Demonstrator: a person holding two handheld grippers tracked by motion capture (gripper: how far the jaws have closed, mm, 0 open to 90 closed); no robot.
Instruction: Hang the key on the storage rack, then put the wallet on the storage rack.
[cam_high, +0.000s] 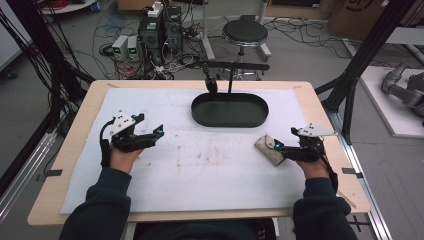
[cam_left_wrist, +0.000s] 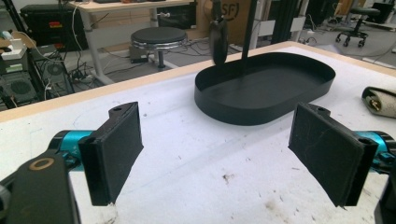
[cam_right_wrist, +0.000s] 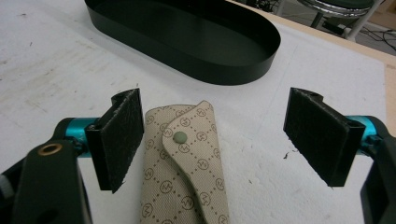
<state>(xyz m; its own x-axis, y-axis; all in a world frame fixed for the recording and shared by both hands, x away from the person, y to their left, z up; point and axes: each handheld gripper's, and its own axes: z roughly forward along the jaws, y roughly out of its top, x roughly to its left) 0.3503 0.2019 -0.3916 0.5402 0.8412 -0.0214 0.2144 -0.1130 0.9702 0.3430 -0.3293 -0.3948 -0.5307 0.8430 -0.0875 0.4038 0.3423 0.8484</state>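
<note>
A beige patterned pouch (cam_right_wrist: 187, 172) with a snap flap lies flat on the white mat. It sits between the jaws of my right gripper (cam_right_wrist: 215, 140), close beside the left pad (cam_right_wrist: 119, 135) and well apart from the other pad. That gripper (cam_high: 276, 147) is open at the table's right side, over the pouch (cam_high: 266, 150). My left gripper (cam_high: 159, 134) hovers at the left of the mat, open, with nothing between its pads (cam_left_wrist: 114, 158). In the left gripper view the left gripper (cam_left_wrist: 219, 158) faces a black oval tray (cam_left_wrist: 266, 112), with the pouch (cam_left_wrist: 380, 100) at the far right.
The black oval tray (cam_high: 200, 117) is empty and stands at the back middle of the mat. Behind it a thin black stand (cam_high: 235, 66) carries a dark hanging piece (cam_high: 211, 82). A stool (cam_high: 245, 32), computers (cam_high: 160, 30) and cables lie on the floor beyond the table.
</note>
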